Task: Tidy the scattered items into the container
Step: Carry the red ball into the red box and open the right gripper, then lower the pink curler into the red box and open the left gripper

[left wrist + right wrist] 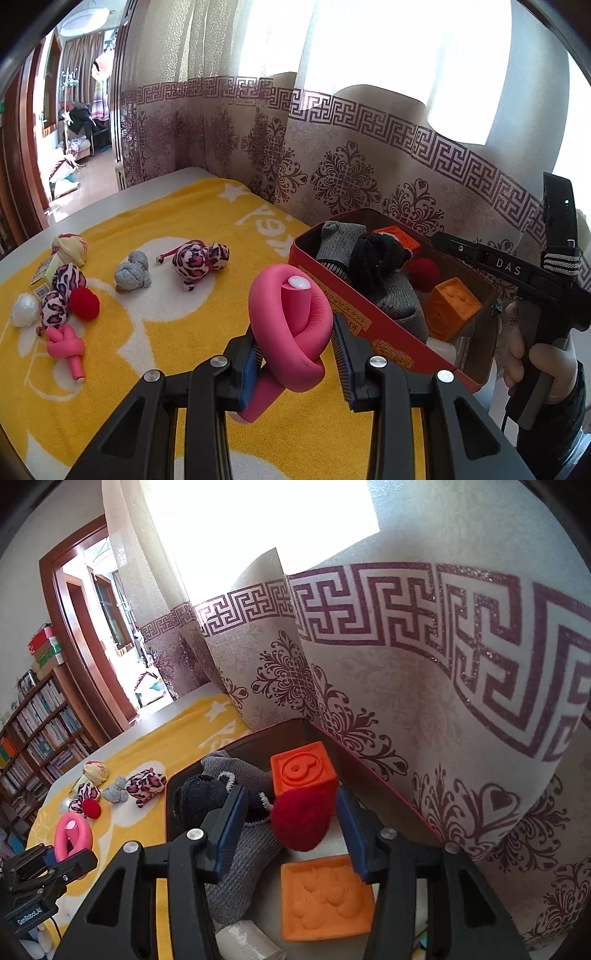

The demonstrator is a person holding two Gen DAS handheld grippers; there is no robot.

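My left gripper (pixel 297 349) is shut on a knotted pink foam curler (pixel 291 325) and holds it above the yellow towel, just left of the red tin box (pixel 373 332). The curler also shows in the right wrist view (pixel 72 834). My right gripper (pixel 290 830) is open over the box (pixel 388 786), with a red pom-pom ball (pixel 301 819) lying between its fingers. The box holds two orange cubes (pixel 304 771) (pixel 325 897), grey socks (pixel 243 864) and a black sock (pixel 201 799).
On the yellow towel (pixel 147 369) lie a second pink curler (pixel 66 347), a red ball (pixel 85 302), leopard-print knots (pixel 199 260), a grey knot (pixel 133 271), a white ball (pixel 24 309) and a cream knot (pixel 70 249). A patterned curtain (pixel 332 166) hangs right behind the box.
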